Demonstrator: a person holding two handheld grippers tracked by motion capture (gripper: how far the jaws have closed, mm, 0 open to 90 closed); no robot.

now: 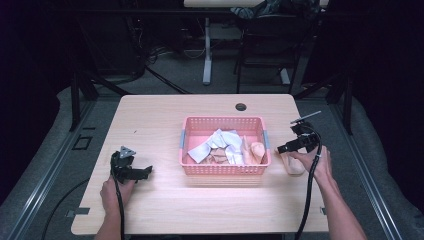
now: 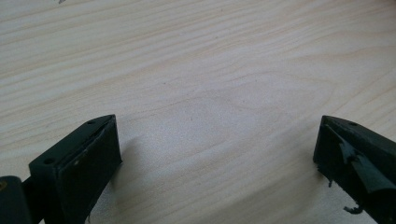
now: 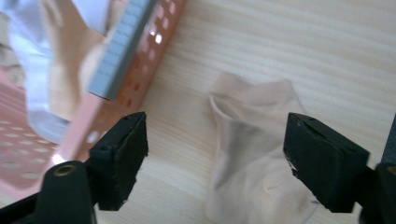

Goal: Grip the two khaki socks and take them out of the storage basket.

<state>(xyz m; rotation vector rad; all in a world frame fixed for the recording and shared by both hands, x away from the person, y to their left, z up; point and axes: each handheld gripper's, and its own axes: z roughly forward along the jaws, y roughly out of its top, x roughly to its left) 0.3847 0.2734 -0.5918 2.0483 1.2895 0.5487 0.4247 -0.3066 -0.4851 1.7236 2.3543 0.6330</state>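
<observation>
Light wood table [image 1: 150, 125]: beige sock [image 3: 254, 154] lies flat just right of the pink basket [image 1: 224, 170], directly beneath the right gripper [image 3: 215, 154], jaws spread and clear of it; left gripper [image 2: 215, 158], open, idles well apart.

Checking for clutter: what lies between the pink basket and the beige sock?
Only bare table between basket and sock, in the right gripper view.

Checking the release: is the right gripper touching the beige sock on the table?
Apart. In the right gripper view the right gripper has its jaws spread wide, with the beige sock lying flat between them.
</observation>
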